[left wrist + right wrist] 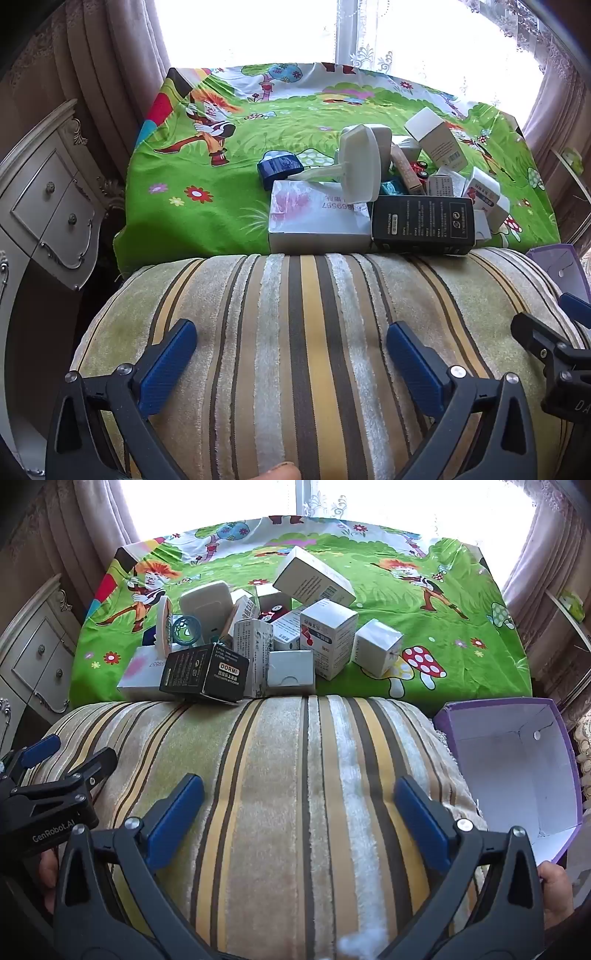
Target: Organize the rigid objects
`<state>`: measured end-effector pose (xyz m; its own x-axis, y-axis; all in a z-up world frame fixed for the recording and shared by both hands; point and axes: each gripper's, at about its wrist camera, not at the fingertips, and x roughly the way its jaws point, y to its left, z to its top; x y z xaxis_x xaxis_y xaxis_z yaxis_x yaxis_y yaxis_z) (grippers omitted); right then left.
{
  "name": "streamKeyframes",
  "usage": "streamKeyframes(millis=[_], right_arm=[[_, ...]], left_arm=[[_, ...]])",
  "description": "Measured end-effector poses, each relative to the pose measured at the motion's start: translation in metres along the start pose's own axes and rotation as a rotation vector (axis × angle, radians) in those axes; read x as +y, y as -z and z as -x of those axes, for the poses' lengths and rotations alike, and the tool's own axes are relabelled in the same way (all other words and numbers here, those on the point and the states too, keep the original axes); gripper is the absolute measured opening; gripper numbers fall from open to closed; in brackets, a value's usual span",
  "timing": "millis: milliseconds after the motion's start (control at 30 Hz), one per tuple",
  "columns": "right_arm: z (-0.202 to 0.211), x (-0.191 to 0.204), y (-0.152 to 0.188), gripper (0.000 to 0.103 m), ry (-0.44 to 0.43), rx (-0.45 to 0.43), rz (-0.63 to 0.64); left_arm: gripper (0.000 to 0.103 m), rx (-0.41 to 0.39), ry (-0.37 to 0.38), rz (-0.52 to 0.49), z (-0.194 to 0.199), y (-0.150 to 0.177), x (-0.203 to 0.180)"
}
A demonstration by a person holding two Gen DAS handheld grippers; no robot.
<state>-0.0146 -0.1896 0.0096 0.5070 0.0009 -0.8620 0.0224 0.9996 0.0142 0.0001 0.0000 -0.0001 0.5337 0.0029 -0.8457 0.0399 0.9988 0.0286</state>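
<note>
A heap of small rigid things lies on a cartoon-print green cloth (424, 627): a black box (207, 675), several white cartons (328, 642), a large white box (314, 578) leaning on top, a pink-and-white flat box (314, 218), a white plastic piece (360, 166) and a blue round case (277, 168). An open purple box (517, 768) with a white inside sits at the right. My left gripper (291, 354) hovers open over the striped cushion (314, 332), well short of the heap. My right gripper (299, 812) is open over the same cushion, nothing between its fingers.
A cream carved dresser (48, 214) stands at the left. Curtains and a bright window (277, 29) back the cloth-covered surface. The left part of the cloth holds no objects. A person's hand (554, 886) shows at the lower right.
</note>
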Motion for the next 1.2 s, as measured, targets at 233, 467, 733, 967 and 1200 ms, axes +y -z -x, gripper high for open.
streamKeyframes(millis=[233, 467, 733, 967, 1200], right_arm=[[0.0003, -0.0008, 0.0003, 0.103, -0.005, -0.006, -0.002], [0.0003, -0.0005, 0.0004, 0.103, 0.0, -0.005, 0.0], [-0.0019, -0.0009, 0.0012, 0.103, -0.002, -0.006, 0.003], [-0.0003, -0.0012, 0.0009, 0.103, -0.002, -0.008, 0.003], [0.0013, -0.0013, 0.0031, 0.103, -0.01, -0.029, -0.001]], left_arm=[[0.103, -0.001, 0.006, 0.004, 0.0, -0.0001, 0.0001], [0.103, -0.001, 0.007, 0.005, 0.001, 0.0021, 0.0012], [0.103, -0.003, 0.007, 0.008, 0.0003, 0.0011, 0.0009], [0.103, -0.003, 0.008, 0.008, 0.0001, 0.0012, 0.0009], [0.103, -0.003, 0.008, 0.008, 0.0002, 0.0011, 0.001]])
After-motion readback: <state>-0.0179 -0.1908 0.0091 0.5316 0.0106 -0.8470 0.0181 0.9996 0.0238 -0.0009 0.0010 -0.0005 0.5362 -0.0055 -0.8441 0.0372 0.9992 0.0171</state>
